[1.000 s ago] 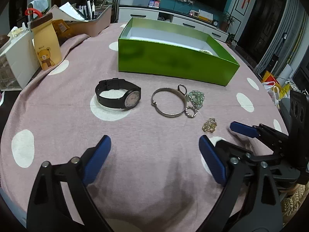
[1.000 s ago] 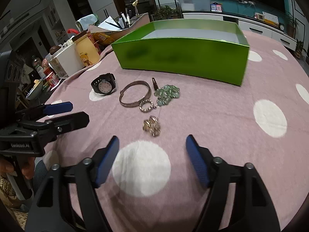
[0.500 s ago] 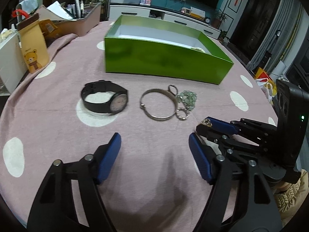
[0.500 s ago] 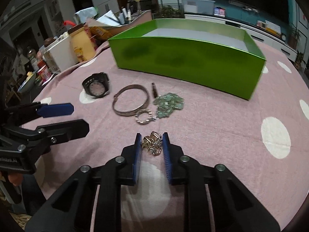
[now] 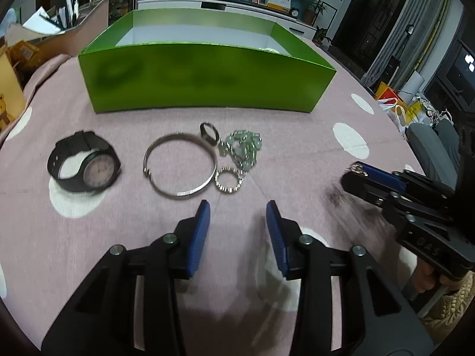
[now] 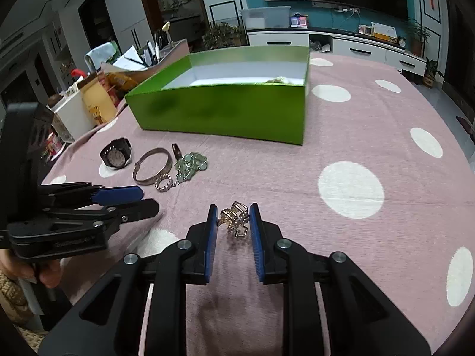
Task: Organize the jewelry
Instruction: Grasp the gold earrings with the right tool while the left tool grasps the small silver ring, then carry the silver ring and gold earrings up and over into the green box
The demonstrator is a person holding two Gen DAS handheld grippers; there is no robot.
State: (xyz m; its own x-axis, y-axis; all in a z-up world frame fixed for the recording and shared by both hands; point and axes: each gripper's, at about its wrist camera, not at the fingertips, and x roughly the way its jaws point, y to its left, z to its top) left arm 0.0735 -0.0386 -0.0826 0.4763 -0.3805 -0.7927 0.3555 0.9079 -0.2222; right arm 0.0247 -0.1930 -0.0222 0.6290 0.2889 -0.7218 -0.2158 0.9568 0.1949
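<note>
My right gripper is shut on a gold brooch and holds it just above the pink cloth; it also shows in the left wrist view. My left gripper is partly open and empty, just short of a small beaded ring. Beyond it lie a silver bangle, a black watch, a dark ring and a green bead bracelet. The green box stands behind them, with something pale in its far right corner.
The round table has a pink cloth with white dots. At the far left stand a bear-print paper bag, white containers and a tray of pens and papers. The table edge curves close on the right.
My right gripper closed on the gold brooch and lifted it off the cloth to the right. My left gripper narrowed and moved forward toward the bangle and beaded ring.
</note>
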